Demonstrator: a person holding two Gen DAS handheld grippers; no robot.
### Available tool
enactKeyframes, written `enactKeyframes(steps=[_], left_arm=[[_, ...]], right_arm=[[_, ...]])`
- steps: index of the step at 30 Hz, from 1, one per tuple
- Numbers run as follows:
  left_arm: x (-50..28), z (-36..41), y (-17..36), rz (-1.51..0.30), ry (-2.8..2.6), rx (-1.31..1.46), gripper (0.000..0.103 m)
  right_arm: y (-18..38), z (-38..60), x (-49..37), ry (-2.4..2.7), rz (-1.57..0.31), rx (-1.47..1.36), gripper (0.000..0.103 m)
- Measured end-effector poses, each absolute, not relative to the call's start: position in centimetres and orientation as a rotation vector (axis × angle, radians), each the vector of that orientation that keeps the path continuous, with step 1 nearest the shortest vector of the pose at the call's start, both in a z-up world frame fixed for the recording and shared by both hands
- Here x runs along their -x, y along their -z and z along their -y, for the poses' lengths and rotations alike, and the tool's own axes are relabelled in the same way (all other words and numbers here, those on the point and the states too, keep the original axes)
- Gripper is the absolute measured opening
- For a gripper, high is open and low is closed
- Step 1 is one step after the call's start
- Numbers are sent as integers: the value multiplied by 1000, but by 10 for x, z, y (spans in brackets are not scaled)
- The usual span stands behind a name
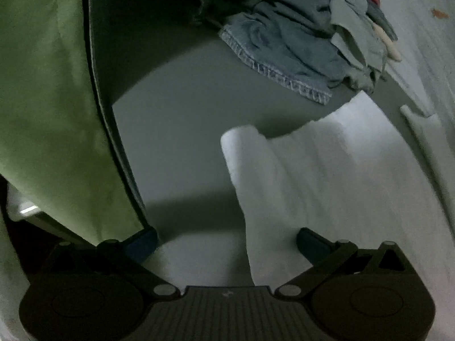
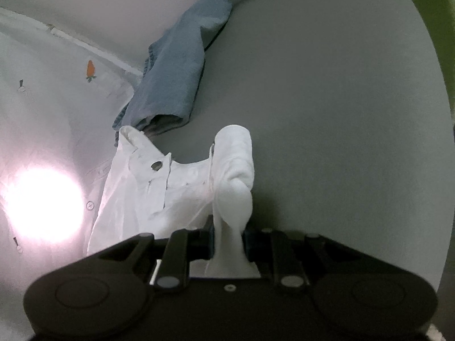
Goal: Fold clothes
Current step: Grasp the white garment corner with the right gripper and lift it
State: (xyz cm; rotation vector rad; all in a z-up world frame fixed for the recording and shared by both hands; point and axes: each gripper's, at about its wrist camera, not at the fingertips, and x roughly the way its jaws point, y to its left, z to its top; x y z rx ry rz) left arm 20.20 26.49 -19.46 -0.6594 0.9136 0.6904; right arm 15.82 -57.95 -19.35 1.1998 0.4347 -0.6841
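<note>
Item 1, R claw [image 2: 227, 241]: jaws pressed together on a bunched fold of the white garment [image 2: 159, 187]. Cloth rises ahead of the claw in a rolled hump, rest drapes off to claw's left; button and buttonhole placket visible there.

Item 2, L claw [image 1: 227, 241]: jaws spread wide, nothing pinched. White garment [image 1: 327, 176] lies ahead and to its right, edge partly between the fingers, not gripped.

Item 3, grey table [image 1: 176, 130]: under both claws.

Item 4, clothes pile [image 1: 298, 34]: far ahead-right of L claw; denim piece, grey-blue fabric, red bit on top.

Item 5, folded denim [image 2: 173, 71]: ahead-left of R claw, just beyond white garment.

Item 6, green surface [image 1: 42, 99]: left of L claw.

Containers: none visible.
</note>
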Motion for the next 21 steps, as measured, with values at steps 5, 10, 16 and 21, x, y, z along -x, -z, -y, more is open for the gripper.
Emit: enactKeyframes(steps=[5, 10, 16, 21], left_arm=[[-214, -265, 190, -890, -667, 628, 89], [-218, -276, 188, -861, -741, 715, 66], [-214, -296, 156, -715, -707, 878, 5], [-255, -287, 101, -575, -573, 856, 4]], right_arm=[[189, 575, -164, 734, -448, -1191, 20], [182, 577, -169, 788, -483, -1237, 18], [164, 572, -159, 745, -294, -1436, 9], [132, 573, -159, 622, -163, -1521, 8]])
